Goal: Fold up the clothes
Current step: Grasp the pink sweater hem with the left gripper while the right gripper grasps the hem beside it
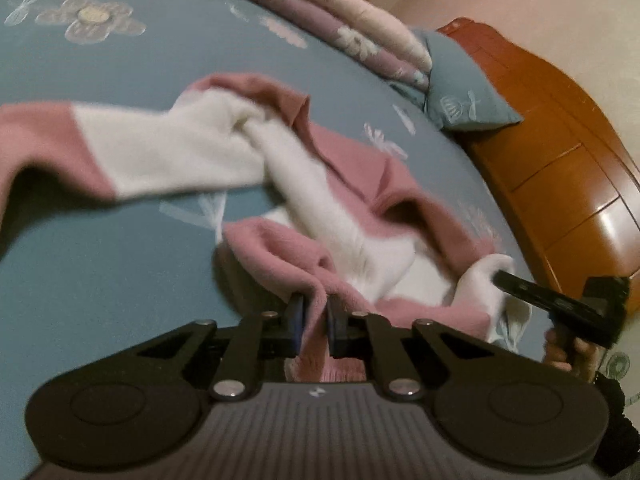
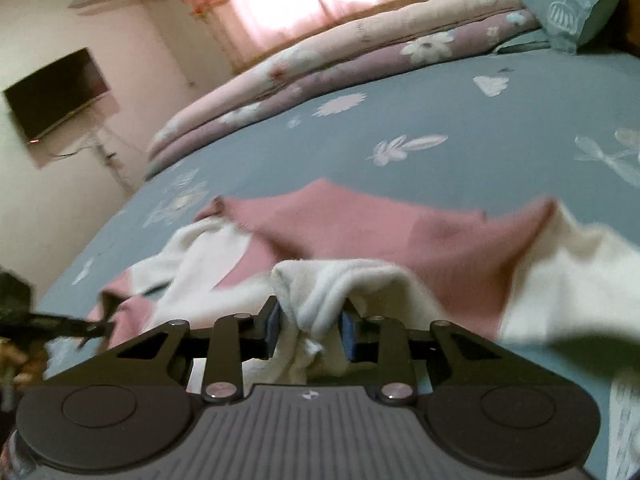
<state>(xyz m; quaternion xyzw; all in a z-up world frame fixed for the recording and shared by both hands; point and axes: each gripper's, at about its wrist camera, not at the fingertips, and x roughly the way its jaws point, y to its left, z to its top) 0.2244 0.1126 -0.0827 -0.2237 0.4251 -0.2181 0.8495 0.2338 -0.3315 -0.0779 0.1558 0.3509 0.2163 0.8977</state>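
Pink-and-white soft knit sweater point(image 1: 280, 168) is on the blue-grey floral bedsheet point(image 1: 100, 260), bunched and twisted, one sleeve trailing out to the side, not flat yet. Both tools grip what look like two points along one edge, near each other, likely to lift and spread the garment flat before any fold. Left gripper point(image 1: 316, 322): jaws nearly closed, clenched on a pink fold that passes between the blue pads and hangs toward the camera. Right gripper point(image 2: 310, 326): jaws a bit wider, clamped on a thick white bunch, possibly a cuff or hem; motion blur makes it hard to say which. Fabric fills both gaps, so neither is released. Folded pink-and-mauve floral quilt point(image 2: 320, 68) lies along the far side of the bed, well apart from the sweater; orange wooden headboard point(image 1: 560, 152) stands behind the pillow.
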